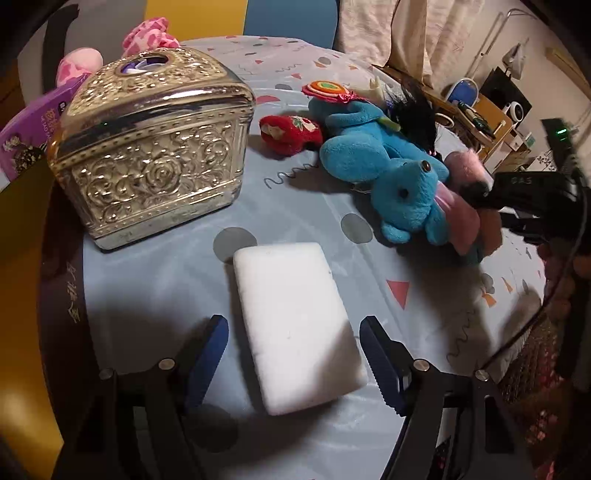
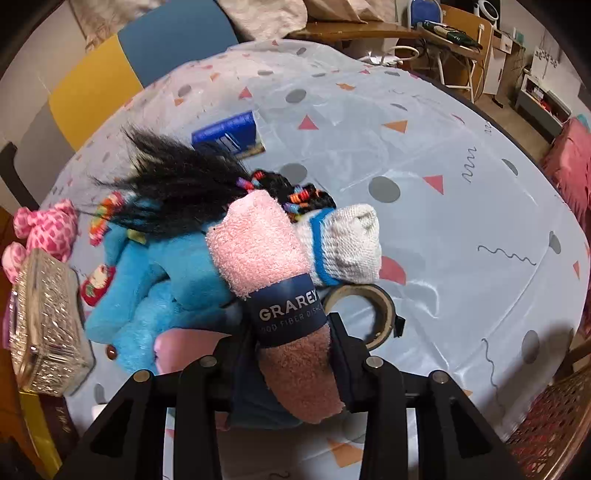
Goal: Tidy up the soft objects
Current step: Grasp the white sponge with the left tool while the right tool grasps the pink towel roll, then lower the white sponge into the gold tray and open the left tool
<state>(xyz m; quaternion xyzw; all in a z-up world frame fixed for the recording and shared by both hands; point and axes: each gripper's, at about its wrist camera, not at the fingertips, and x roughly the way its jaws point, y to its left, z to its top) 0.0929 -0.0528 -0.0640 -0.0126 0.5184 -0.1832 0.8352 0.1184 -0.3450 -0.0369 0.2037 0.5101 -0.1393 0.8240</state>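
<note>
Looking along the left tool [image 1: 291, 354]: blue-padded fingers [image 1: 212, 350] spread wide, straddling a white sponge block [image 1: 295, 325] without touching it. Sponge lying flat on the tabletop [image 1: 166, 280], covered in a pale blue cloth printed with grey dots, pink triangles and squiggles. Standing just beyond the sponge to the left, an ornate silver tissue box [image 1: 155, 147] with embossed roses. Behind that box, peeking out, a pink spotted plush [image 1: 147, 35] and a purple package [image 1: 33, 133]. Lying to the right, a blue plush toy [image 1: 388, 170] on its side, with a small red plush [image 1: 291, 131] just beside it and black doll hair [image 1: 415, 107] showing behind. Reaching in at the far right edge, the right tool [image 1: 491, 192], pressing a pink roll against the blue plush.

Looking along the right tool [image 2: 291, 354]: fingers [image 2: 340, 343] clamped around a rolled pink dishcloth [image 2: 273, 280], wrapped in a dark blue paper band reading "GRAREY". Dishcloth resting against the blue plush toy [image 2: 162, 280] at its left, with black doll hair [image 2: 177, 184] fanning out above. Touching the roll at its right, a white rolled cloth with blue trim [image 2: 343, 243]. Lying just below that, a ring of tape [image 2: 365, 310] on the tabletop [image 2: 461, 192]. Farther back, a blue book [image 2: 229, 134]. At the left edge, the silver tissue box [image 2: 48, 325] and the pink spotted plush [image 2: 48, 229].
</note>
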